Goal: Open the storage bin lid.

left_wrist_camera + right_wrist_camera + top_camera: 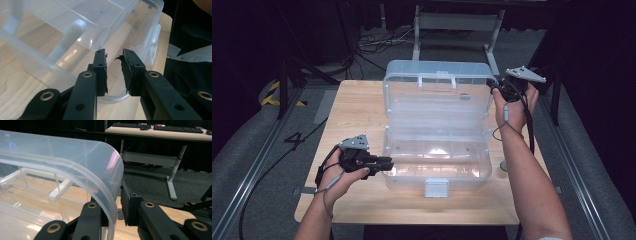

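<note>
A: Where is the clear plastic box (437, 165) seen?

B: In the middle of the high view, on the wooden table (357, 107). Its base sits toward the lower centre, and the lid (438, 92) is stood up behind it, toward the upper centre. A white latch (436, 187) is seen at the front wall of the base.

A: And the left gripper (387, 163)?

B: It is held at the lower left of the high view, level, with its tips brought right against the left end of the base. In the left gripper view (115, 71) a narrow gap is seen between the two jaws, and the curved rim of the base is seen passing through that gap. The pads are not seen pressing on the rim, so the jaws are read as slightly parted around it.

A: The right gripper (493, 86)?

B: It is found at the upper right of the high view, at the lid's right edge. In the right gripper view (117, 206) the rounded corner of the lid is seen between the jaws, with the pads set against both faces, so the lid is pinched there.

A: Anything else on the table?

B: A small greenish object (503, 166) is seen just right of the base, partly hidden by the right forearm; what it is cannot be told
</note>
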The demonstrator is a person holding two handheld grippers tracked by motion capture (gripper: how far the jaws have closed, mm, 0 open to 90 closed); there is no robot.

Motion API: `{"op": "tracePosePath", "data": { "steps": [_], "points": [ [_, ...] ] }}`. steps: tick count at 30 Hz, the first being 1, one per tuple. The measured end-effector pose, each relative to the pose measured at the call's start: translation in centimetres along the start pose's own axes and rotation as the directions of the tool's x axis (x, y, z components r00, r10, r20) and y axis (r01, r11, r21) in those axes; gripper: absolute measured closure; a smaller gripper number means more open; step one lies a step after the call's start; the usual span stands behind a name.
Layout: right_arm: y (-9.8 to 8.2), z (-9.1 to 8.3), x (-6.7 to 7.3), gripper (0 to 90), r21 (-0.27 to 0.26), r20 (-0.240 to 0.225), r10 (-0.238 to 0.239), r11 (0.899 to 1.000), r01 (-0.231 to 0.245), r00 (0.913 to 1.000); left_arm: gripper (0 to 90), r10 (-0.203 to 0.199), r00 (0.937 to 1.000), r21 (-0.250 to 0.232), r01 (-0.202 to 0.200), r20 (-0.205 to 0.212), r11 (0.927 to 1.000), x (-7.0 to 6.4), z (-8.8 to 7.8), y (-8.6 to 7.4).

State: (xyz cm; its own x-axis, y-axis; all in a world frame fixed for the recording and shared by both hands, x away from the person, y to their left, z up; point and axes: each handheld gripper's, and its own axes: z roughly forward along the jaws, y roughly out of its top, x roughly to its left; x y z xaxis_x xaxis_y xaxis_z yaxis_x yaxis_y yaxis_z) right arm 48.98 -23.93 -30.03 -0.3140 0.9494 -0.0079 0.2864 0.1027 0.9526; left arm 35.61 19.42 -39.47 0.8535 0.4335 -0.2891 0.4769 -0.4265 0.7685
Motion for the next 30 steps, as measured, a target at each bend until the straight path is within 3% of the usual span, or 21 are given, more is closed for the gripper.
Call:
{"op": "tracePosePath", "data": {
  "steps": [5,10,25,30],
  "points": [
    [0.1,0.3,-0.1,78.4,0.005,-0.006,0.004,1.0,-0.004,1.0,73.3,0.015,0.9995,0.044,-0.016,0.027,0.9989,0.0,0.8,-0.2],
    [0.2,0.5,-0.2,78.4,0.012,-0.006,0.005,1.0,-0.005,1.0,77.4,-0.016,0.9983,0.061,0.013,0.057,0.998,0.1,1.2,-0.4],
    [0.5,1.6,-0.6,78.3,0.044,-0.014,0.014,0.999,-0.014,0.9998,81.8,-0.032,0.9977,0.034,0.03,0.061,0.999,0.3,1.6,-1.0],
    [0.6,2.1,-0.8,78.3,0.056,-0.016,0.02,0.998,-0.019,0.9997,81.8,-0.025,0.996,0.018,0.023,0.086,0.9996,0.6,1.6,-1.2]
  ]
}}
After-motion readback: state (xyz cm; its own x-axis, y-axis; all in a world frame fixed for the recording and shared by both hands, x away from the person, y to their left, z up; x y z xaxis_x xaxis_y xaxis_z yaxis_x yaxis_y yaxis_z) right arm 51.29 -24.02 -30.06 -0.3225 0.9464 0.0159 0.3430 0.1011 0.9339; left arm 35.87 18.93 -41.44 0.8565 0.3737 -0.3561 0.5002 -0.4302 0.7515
